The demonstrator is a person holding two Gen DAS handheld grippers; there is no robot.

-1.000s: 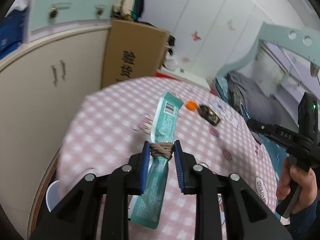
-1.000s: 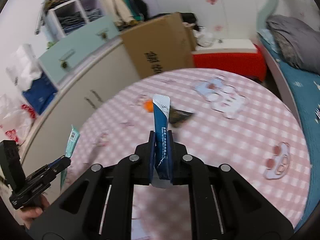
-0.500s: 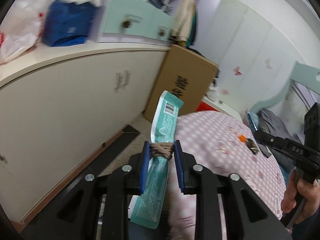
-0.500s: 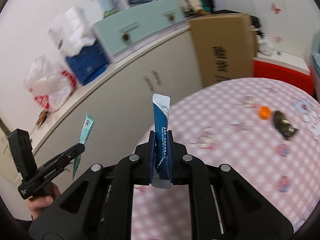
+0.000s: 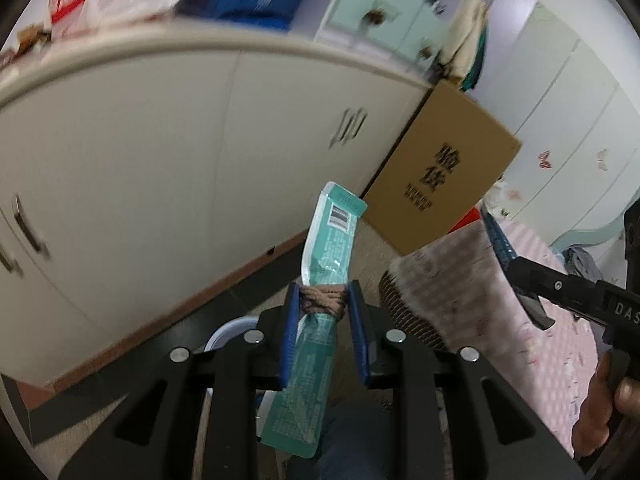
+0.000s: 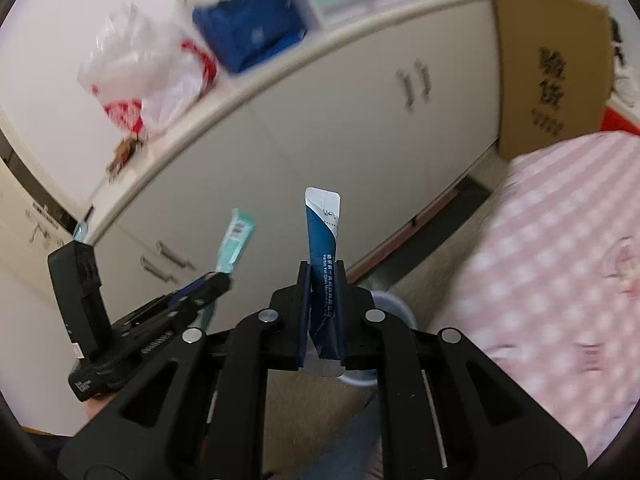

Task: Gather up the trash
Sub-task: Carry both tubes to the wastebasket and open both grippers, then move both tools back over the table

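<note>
A teal wrapper (image 5: pixel 320 304) is clamped between the blue pads of the left gripper (image 5: pixel 323 304), with a brown band of cord (image 5: pixel 323 303) wound about the wrapper at the pinch point. In the left wrist view the barcode near its top end can be read and its lower end is seen hanging past the jaws; from the right wrist view only its upper part (image 6: pixel 236 245) is seen, standing above the left gripper (image 6: pixel 218 280), and the cord is hidden. A dark blue sachet (image 6: pixel 323 280) with a white, crimped top is gripped upright in the right gripper (image 6: pixel 322 300), whose jaws are closed flat against it. In the left view that sachet (image 5: pixel 498 240) shows only as a thin blue edge projecting from the right gripper (image 5: pixel 516 272), held by a hand (image 5: pixel 600 412).

The rim of a white round bin (image 6: pixel 394 308) is glimpsed below the right jaws, and a pale rim (image 5: pixel 228 330) likewise below the left jaws. A woven basket-like base (image 5: pixel 404 312) beneath the pink checked tablecloth (image 5: pixel 472 280) is given only by the left view. Both wrappers are glossy, flat and oblong.

A smooth cream cabinet (image 5: pixel 160 160) with metal handles and a cardboard box (image 5: pixel 440 184) printed with black characters fill the background, which is blurred. A second ago the table filled both views, with an orange cap and a dark wrapper lying on it; both grippers have since been swung away toward the cabinet and floor, their loads unchanged.
</note>
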